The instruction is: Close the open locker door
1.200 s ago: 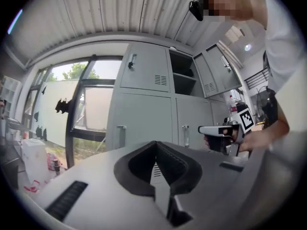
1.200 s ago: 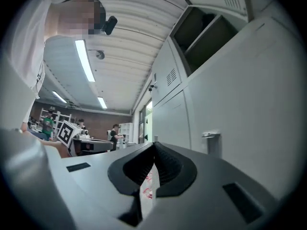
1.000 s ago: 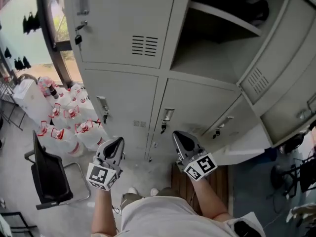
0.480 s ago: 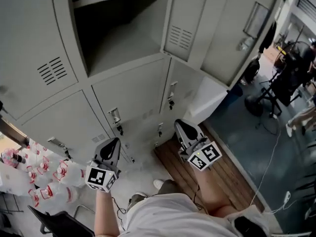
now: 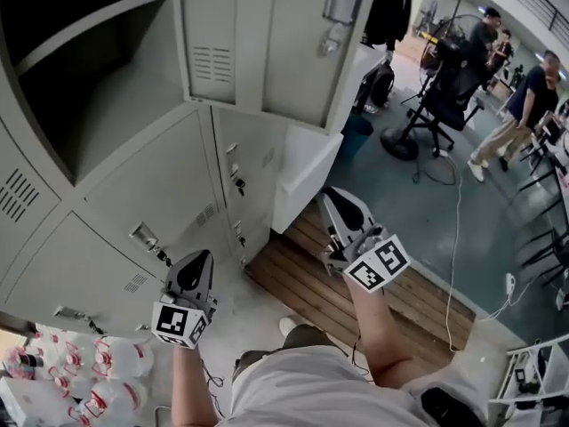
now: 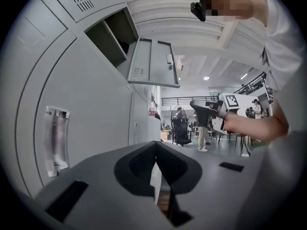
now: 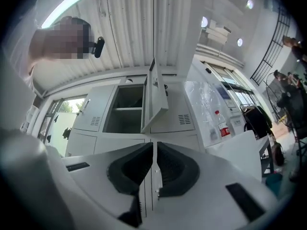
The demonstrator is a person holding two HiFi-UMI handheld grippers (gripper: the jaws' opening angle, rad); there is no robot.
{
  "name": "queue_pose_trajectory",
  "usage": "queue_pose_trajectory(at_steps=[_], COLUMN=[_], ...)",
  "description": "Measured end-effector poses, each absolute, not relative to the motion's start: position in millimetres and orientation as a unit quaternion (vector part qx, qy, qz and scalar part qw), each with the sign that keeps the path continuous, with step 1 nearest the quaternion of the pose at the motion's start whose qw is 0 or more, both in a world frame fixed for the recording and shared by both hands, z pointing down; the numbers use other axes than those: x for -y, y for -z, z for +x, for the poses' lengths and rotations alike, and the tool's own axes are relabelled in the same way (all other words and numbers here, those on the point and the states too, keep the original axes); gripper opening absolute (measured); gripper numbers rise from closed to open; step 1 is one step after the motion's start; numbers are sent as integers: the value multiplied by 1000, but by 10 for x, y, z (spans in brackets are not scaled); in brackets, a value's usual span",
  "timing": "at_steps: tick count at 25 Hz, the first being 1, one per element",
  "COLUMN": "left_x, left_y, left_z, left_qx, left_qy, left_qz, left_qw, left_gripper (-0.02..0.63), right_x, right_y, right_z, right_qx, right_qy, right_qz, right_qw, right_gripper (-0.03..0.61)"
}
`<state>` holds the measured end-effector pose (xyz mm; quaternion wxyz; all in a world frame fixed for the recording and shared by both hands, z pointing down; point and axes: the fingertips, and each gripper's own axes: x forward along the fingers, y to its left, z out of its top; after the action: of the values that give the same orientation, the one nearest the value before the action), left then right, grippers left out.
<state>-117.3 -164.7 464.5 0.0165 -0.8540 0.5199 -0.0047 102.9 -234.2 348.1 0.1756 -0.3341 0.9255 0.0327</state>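
Open compartment (image 5: 98, 114), 10 o'clock: one shelf (image 5: 80, 27) inside. Locker door (image 5: 267, 34), 12 o'clock: long axis upright, swung outward. Left gripper (image 5: 199, 261): jaws together. Right gripper (image 5: 338, 198): jaws just been opening, slit apart, nothing between

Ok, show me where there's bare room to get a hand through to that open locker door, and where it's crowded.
Free: the grey floor between the wooden slat platform and the office chair; also the air below the open door, above the white bin. Crowded: the water bottles at lower left, and around the people beyond the chair.
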Motion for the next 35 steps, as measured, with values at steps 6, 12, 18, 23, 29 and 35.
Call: queue_pose_trajectory(at_steps=[6, 12, 18, 23, 29, 35], left_x=[1902, 2097, 2191, 2192, 2140, 2070], left_y=[-4592, -4508, -4451, -4446, -4451, -4473], left_z=[-865, -689, -666, -729, -911, -1041], left_qx=[-506, -503, -512, -522, -539, -550], left_qy=[-1, -6, -7, -8, -3, 1], left_qz=[-862, -864, -859, -852, -842, -835], left_qw=[14, 19, 23, 24, 23, 19], left_gripper=[3, 3, 3, 3, 3, 3], right_x=[2460, 2543, 2634, 2752, 2777, 2764], right_y=[-3155, -2921, -2705, -2635, -2566, -2492], right_z=[1300, 1320, 1238, 1084, 917, 834], right_qx=[-923, -936, -940, -944, -944, -939], right_qy=[-45, -71, -83, -82, -83, -84], right_qz=[-327, -285, -258, -240, -222, -219], right_qw=[196, 196, 210, 211, 231, 250], right_gripper=[54, 158, 183, 183, 173, 146])
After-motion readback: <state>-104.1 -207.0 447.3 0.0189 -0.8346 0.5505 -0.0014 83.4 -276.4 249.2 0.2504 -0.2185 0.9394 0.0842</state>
